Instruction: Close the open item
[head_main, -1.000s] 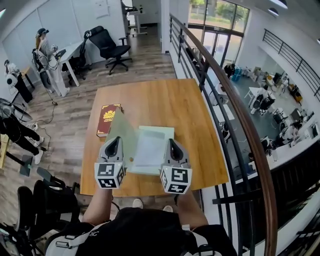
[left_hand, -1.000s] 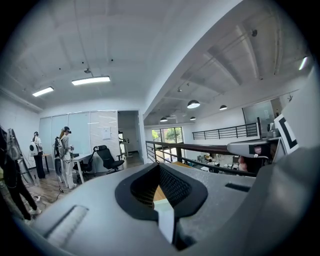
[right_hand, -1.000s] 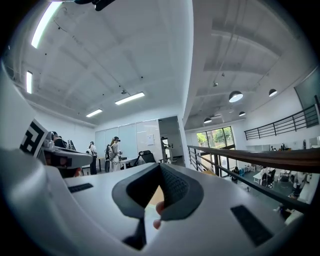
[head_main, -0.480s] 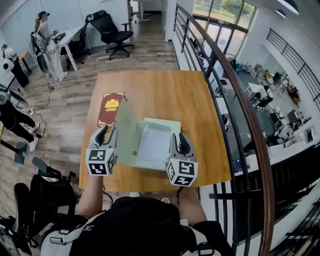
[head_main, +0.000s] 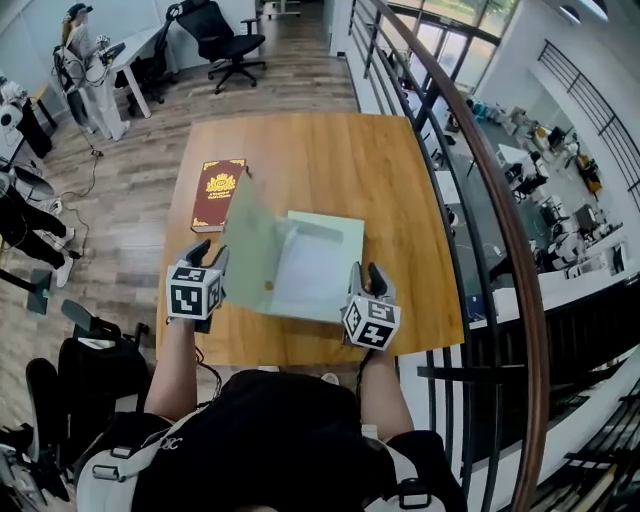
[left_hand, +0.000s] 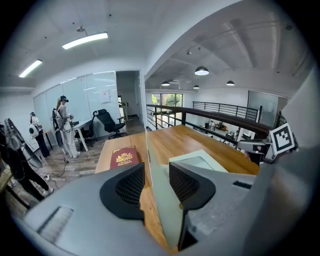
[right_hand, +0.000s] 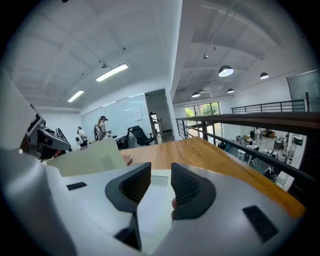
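A pale green folder (head_main: 315, 265) lies open on the wooden table (head_main: 330, 150), its left cover (head_main: 250, 250) standing up at a slant. My left gripper (head_main: 205, 252) is at the cover's near left side. Its jaws have just been opening, and the cover's edge (left_hand: 161, 200) stands between the pads (left_hand: 131, 187) without being pressed. My right gripper (head_main: 364, 275) sits at the folder's near right corner. Its jaws have just been opening too, with only the folder's flat sheet (right_hand: 152, 212) showing below the gap and nothing gripped.
A dark red book (head_main: 217, 193) lies on the table to the left of the folder. A metal railing (head_main: 470, 200) runs along the table's right side. An office chair (head_main: 225, 40) and a standing person (head_main: 85, 60) are beyond the far left.
Both grippers have sunk from above the folder to its two near sides and moved apart. Their jaws went from shut to open. The cover still stands up.
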